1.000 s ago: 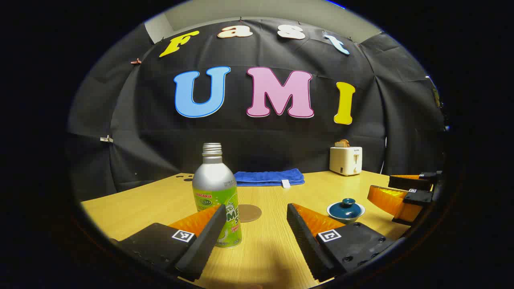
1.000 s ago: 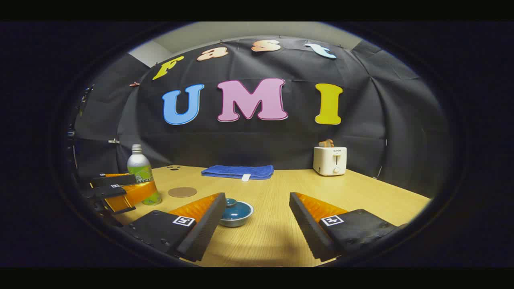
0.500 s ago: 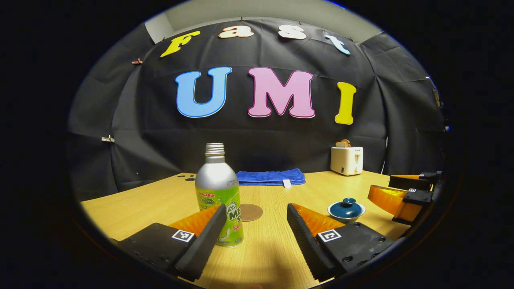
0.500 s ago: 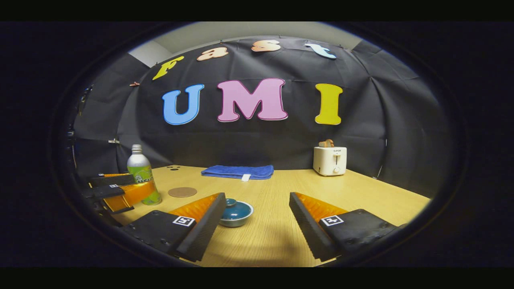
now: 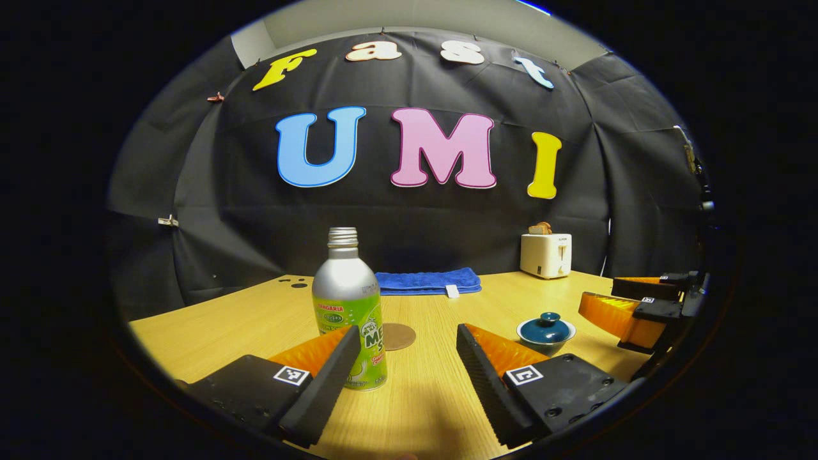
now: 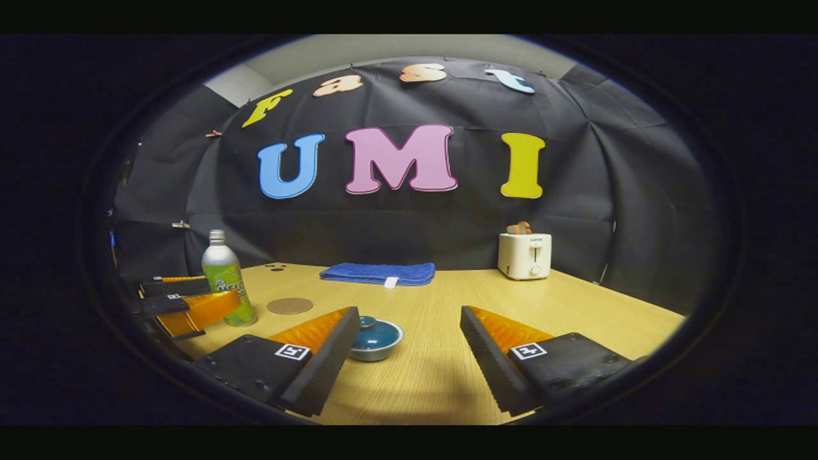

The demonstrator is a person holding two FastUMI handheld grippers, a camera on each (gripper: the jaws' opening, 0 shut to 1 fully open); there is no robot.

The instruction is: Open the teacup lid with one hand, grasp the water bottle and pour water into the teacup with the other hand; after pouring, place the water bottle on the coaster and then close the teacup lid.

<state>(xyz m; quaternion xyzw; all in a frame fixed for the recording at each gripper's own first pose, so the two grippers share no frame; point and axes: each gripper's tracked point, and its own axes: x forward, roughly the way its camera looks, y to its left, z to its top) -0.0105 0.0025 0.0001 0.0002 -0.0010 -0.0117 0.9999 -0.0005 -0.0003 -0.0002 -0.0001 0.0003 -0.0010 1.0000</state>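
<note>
A silver and green water bottle point(image 5: 348, 310) stands upright with no cap on the wooden table point(image 5: 211, 329), just ahead of my left gripper point(image 5: 407, 370), whose fingers are open; its left finger overlaps the bottle's base. Behind the bottle lies a round brown coaster point(image 5: 398, 336). A blue lidded teacup point(image 5: 546, 329) on a pale saucer sits to the right, lid on. In the right gripper view my right gripper point(image 6: 409, 358) is open, the teacup point(image 6: 376, 337) just beyond its left finger. The bottle point(image 6: 227, 278) and the left gripper point(image 6: 185, 303) show at far left.
A folded blue towel point(image 5: 427, 281) lies at the table's back edge, and a white toaster point(image 5: 545, 254) with bread in it stands at the back right. The right gripper point(image 5: 639, 306) shows at the right edge of the left gripper view. Black cloth walls the booth.
The left gripper view has shifted slightly, so the bottle sits a little further right and closer to its fingers. The right gripper holds still; both remain open.
</note>
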